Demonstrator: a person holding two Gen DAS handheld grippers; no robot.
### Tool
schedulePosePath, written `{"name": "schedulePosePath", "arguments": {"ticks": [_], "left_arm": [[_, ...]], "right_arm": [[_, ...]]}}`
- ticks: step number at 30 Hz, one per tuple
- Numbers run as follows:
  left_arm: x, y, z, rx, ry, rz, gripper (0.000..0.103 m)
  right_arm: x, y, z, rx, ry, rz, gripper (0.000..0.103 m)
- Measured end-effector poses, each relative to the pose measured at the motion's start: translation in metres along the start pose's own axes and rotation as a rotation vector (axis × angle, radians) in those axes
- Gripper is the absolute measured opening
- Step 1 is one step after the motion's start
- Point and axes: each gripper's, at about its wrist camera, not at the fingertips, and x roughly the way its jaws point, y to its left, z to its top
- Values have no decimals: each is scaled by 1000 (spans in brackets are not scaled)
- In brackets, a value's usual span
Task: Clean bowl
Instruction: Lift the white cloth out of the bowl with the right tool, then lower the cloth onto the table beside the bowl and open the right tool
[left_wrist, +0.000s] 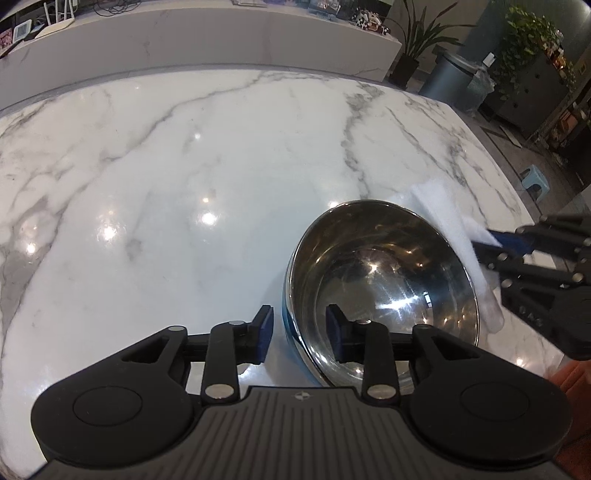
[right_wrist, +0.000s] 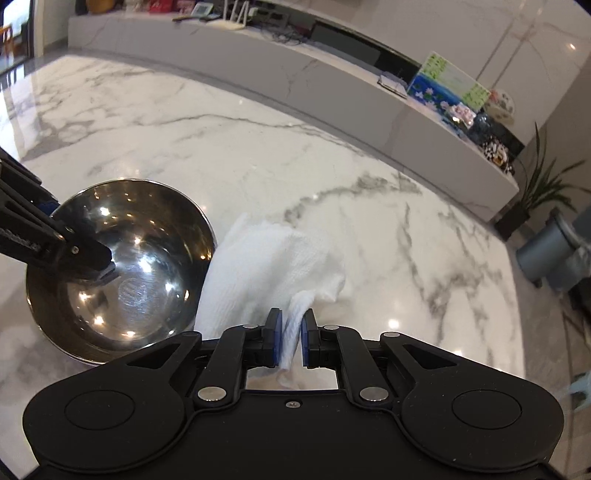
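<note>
A shiny steel bowl (left_wrist: 384, 280) with a blue outer wall sits on the white marble table (left_wrist: 184, 184); it also shows in the right wrist view (right_wrist: 122, 266). My left gripper (left_wrist: 300, 332) is open and straddles the bowl's near rim, one finger inside, one outside. My right gripper (right_wrist: 291, 339) is shut on a white paper towel (right_wrist: 273, 266), which hangs just right of the bowl. The towel also shows in the left wrist view (left_wrist: 447, 221) beside the far right rim.
A raised marble ledge (right_wrist: 332, 81) runs along the table's far side with boxes and clutter on it. A grey bin (left_wrist: 450, 81) and potted plants (left_wrist: 413, 48) stand off the far right corner. A small blue stool (left_wrist: 535, 181) stands on the floor.
</note>
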Motion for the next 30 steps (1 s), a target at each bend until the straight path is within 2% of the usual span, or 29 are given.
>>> {"name": "schedulePosePath", "arguments": {"ticks": [3, 6, 7, 8, 12, 19, 30], "left_arm": [[-1, 0, -1, -8, -10, 1, 35], [-3, 0, -2, -13, -21, -7, 35], [-3, -1, -2, -15, -23, -9, 35], [-3, -1, -3, -19, -26, -13, 35], [-3, -3, -7, -34, -48, -36, 38], [-6, -5, -10, -68, -77, -11, 42], [-12, -18, -21, -96, -143, 91, 46]], "right_arm": [[2, -7, -10, 42, -3, -21, 13], [-2, -17, -21, 115, -34, -17, 29], [-6, -20, -25, 147, -55, -11, 40], [-7, -22, -27, 164, -68, -4, 46], [-12, -22, -38, 240, -123, 66, 50], [-1, -11, -43, 261, -124, 113, 59], [3, -7, -52, 339, -135, 77, 64]]}}
